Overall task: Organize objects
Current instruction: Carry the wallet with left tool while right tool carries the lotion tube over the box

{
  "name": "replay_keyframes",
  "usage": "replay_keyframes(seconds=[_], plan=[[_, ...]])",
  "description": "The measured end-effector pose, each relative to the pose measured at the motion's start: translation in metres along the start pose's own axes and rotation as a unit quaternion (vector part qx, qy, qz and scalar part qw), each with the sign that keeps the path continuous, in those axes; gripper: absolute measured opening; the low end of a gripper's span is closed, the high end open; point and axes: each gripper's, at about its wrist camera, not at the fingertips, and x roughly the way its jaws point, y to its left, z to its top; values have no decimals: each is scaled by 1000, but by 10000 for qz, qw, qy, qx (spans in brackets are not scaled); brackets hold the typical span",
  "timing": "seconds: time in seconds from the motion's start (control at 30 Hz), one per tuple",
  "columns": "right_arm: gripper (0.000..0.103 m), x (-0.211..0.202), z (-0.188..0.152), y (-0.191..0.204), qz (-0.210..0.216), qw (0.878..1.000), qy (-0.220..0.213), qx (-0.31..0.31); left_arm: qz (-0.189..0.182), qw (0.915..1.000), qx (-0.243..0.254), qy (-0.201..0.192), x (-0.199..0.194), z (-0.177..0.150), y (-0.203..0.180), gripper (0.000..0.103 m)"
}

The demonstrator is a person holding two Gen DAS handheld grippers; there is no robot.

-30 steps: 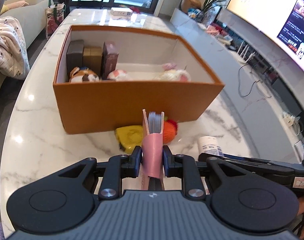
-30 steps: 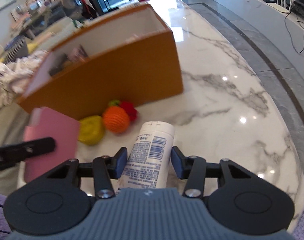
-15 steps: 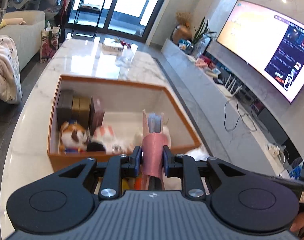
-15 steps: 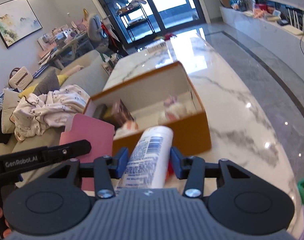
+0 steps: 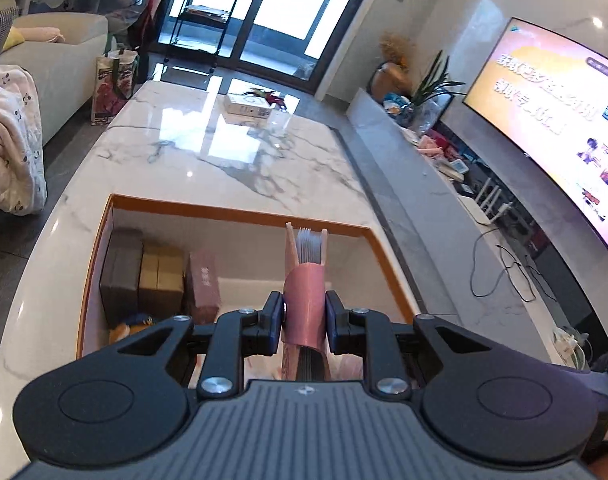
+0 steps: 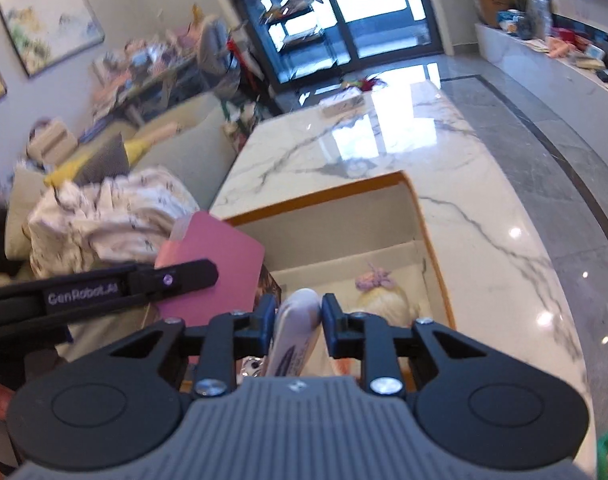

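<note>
1. Left gripper [image 5: 305, 317] pinches a pink booklet [image 5: 305, 300] edge-on, its pads pressed on both covers, white pages fanning out at the top.
2. The booklet hangs over the open orange box [image 5: 240, 211] on the marble table [image 5: 208, 152]; in the right wrist view its pink cover [image 6: 212, 272] shows above the box's left part, with the left gripper's finger [image 6: 176, 278] across it.
3. Right gripper [image 6: 298, 320] clamps a white bottle [image 6: 294, 340]; its jaws have just been closing, and the pads now press the bottle's sides.
4. The bottle is above the box's inside, pointing down into it.
5. In the box, three small cartons [image 5: 160, 280] stand along the left wall.
6. A plush toy [image 6: 379, 296] with a purple bow lies near the right wall.
7. A small white carton [image 5: 248, 105] sits at the table's far end, well apart from the box.
</note>
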Motion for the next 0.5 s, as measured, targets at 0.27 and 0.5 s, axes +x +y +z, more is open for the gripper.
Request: replay_keyframes(seconds=[0.27, 0.5], plan=[[26, 68, 8, 0, -171, 9929, 959, -687, -16, 10000, -84, -20, 33, 12, 16, 24], [27, 102, 6, -6, -141, 9875, 1391, -732, 29, 9993, -163, 322, 74, 18, 17, 24]])
